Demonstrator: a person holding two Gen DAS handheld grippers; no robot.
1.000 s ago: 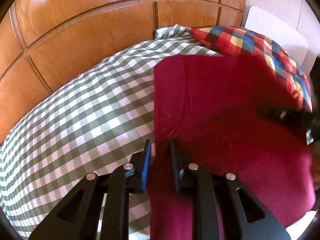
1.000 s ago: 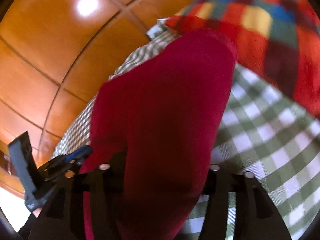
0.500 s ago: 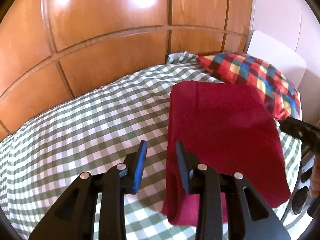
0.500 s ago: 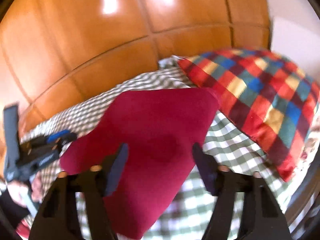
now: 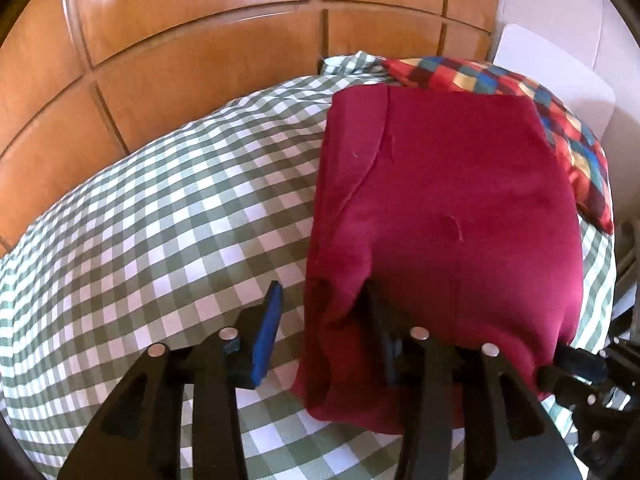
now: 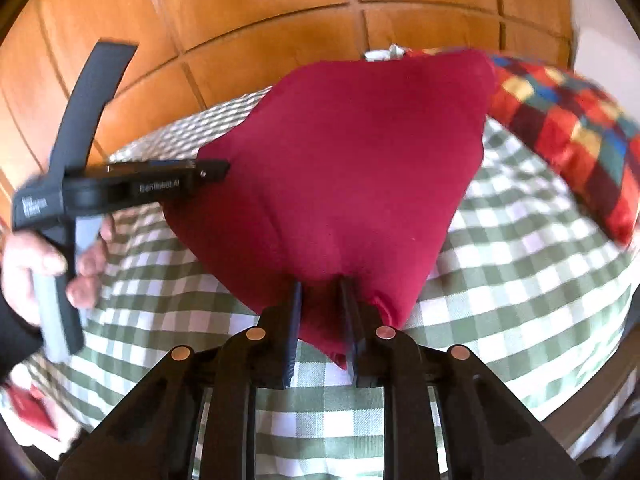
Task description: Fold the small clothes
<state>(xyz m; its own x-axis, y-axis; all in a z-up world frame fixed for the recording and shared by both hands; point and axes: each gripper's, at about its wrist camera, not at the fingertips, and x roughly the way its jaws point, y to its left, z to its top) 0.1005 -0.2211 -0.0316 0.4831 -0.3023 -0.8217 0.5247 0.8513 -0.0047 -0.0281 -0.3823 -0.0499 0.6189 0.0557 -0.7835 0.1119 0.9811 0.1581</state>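
A dark red garment (image 5: 448, 208) lies folded on the green-and-white checked bedsheet (image 5: 168, 216). My left gripper (image 5: 320, 320) is at the garment's near left edge with its jaws opening. The cloth edge drapes over the right finger, and the blue pad (image 5: 266, 336) on the left finger stands free of it. In the right wrist view the garment (image 6: 360, 160) is drawn into a tent shape toward my right gripper (image 6: 322, 312). That gripper's jaws are closing, and the near edge of the cloth is pinched between them. A hand (image 6: 36, 264) holds the left gripper (image 6: 208, 170) against the garment's left side.
A multicoloured checked pillow (image 5: 560, 120) lies behind and right of the garment. Wooden wall panels (image 5: 200, 40) run along the far side of the bed. A white panel (image 5: 552, 64) stands at the back right. A red scrap (image 6: 28, 404) shows at the lower left.
My left gripper's jaws have spread apart and let the cloth edge go. The right gripper's jaws have narrowed onto the garment's near edge, and that hand has rolled and shifted.
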